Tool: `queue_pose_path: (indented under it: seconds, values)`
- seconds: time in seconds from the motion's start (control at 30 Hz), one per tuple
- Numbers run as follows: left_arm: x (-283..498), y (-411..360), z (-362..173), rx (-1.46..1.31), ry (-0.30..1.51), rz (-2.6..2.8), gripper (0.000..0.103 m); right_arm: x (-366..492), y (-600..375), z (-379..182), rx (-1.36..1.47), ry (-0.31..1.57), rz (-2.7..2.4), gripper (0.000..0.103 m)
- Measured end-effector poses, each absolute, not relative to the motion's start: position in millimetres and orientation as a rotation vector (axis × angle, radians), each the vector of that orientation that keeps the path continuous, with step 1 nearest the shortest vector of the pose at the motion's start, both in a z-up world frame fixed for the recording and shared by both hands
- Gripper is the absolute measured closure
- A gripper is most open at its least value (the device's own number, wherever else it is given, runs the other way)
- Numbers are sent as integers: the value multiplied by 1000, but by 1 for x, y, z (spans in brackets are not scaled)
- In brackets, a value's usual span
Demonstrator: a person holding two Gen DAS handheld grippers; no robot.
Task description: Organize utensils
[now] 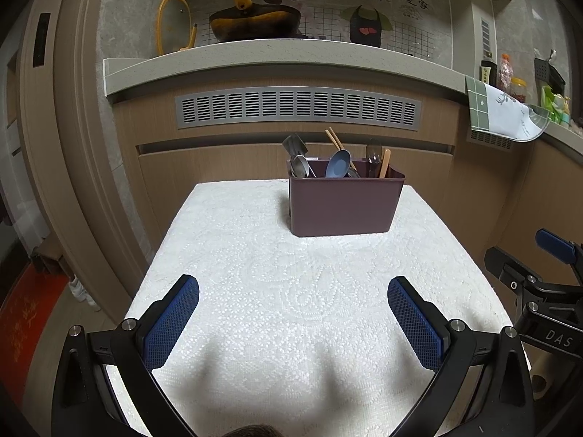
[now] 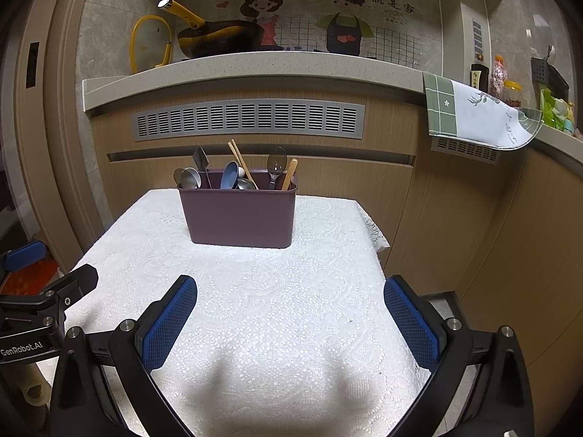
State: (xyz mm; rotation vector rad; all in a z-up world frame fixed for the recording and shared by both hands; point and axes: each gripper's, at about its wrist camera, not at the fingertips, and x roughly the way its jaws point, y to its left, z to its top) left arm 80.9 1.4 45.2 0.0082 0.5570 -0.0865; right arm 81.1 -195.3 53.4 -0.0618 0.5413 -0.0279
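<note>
A dark purple utensil holder (image 1: 344, 205) stands at the far side of a small table with a white lace cloth (image 1: 291, 291); it also shows in the right wrist view (image 2: 238, 218). It holds metal spoons (image 2: 187, 178), a blue spoon (image 1: 337, 164), wooden chopsticks (image 2: 242, 164), a dark spatula (image 1: 295, 144) and a wooden-handled piece (image 2: 289, 174). My left gripper (image 1: 293, 322) is open and empty above the near part of the cloth. My right gripper (image 2: 289, 322) is open and empty, well short of the holder.
A kitchen counter (image 1: 277, 58) runs behind the table, with a yellow-handled pan (image 1: 251, 22) and a lid on it. A green and white towel (image 2: 473, 113) hangs at the right. The table edge (image 2: 379, 251) drops off at the right. Floor and a red mat (image 1: 25, 320) lie left.
</note>
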Motion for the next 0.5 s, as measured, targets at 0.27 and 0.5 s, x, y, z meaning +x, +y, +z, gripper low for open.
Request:
queue_pose_path:
  seconds: [0.27, 0.5]
  values:
    - [82, 2, 44, 6, 561, -85, 0, 80, -195, 54, -63, 537, -30, 1]
    - [82, 2, 41, 10, 565, -73, 0, 81, -195, 54, -62, 541, -28, 1]
